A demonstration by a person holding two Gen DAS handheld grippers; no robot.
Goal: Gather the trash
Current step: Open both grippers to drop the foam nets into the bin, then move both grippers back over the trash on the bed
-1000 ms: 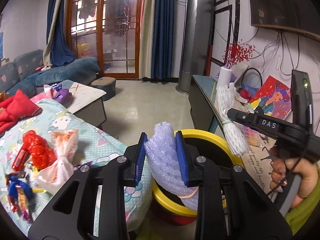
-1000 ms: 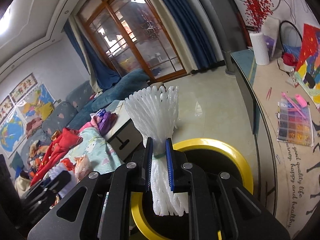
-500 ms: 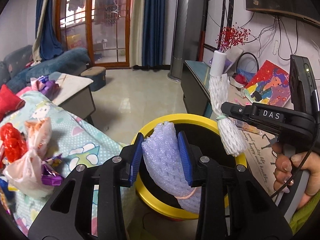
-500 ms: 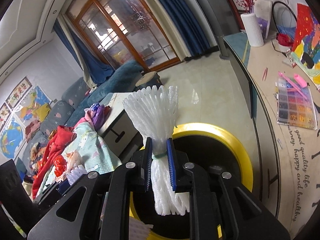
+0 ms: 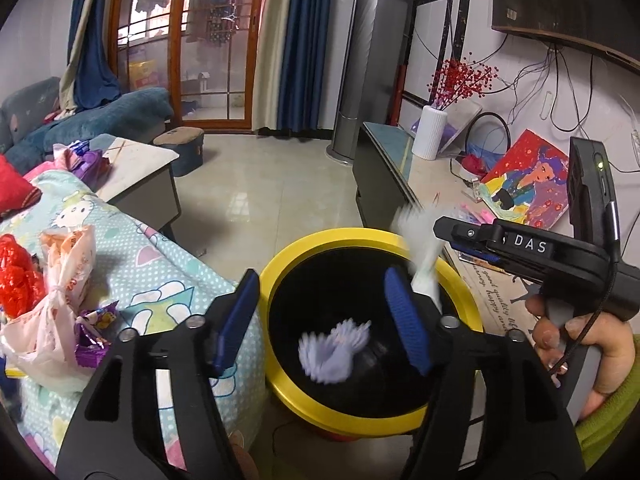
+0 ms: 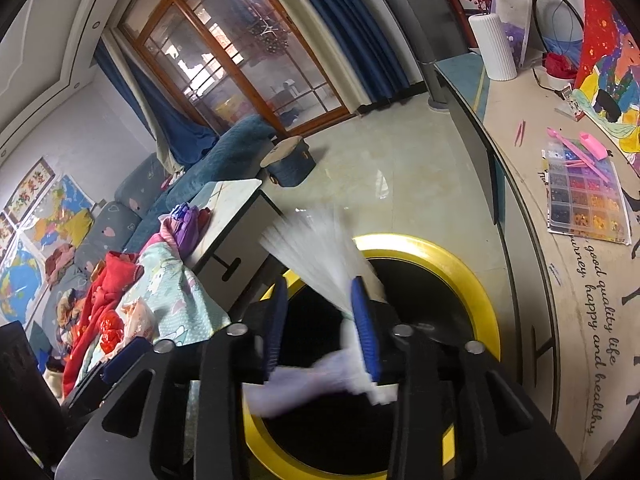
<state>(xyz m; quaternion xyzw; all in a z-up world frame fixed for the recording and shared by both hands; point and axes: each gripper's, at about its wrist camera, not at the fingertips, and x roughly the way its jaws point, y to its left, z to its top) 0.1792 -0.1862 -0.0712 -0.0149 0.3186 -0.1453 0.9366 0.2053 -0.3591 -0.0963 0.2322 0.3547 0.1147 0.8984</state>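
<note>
A: Quick pass. Left gripper?

B: Jaws have just been opening and now stand wide apart with nothing between them. The purple foam wrap it was clamping half a second ago is loose, blurred, below and ahead of the jaws inside the black well of the yellow bin. Falling or just landed, can't tell which.

A: Right gripper?

B: Same story, a bit behind. Its jaws have just been opening too; the pads were tight on the white foam net a second ago. Now there's a gap. The net is a motion smear, tilted, lying against the right-hand pad and not touching the left one. It's slipping down through the jaws, not gripped. In the left view the same net shows streaked just over the bin's far rim, under the right gripper's nose.

A: So both released?

B: Yes, both let go over the bin mouth. Purple piece reads as in. White one looks headed in, but its fanned top is still above the jaws, so I wouldn't call it landed.

A: More trash left?

B: Plenty. A knotted pink bag and red wrappers sit on the patterned cloth, well left of the left jaws. I'd guess those come next.
</note>
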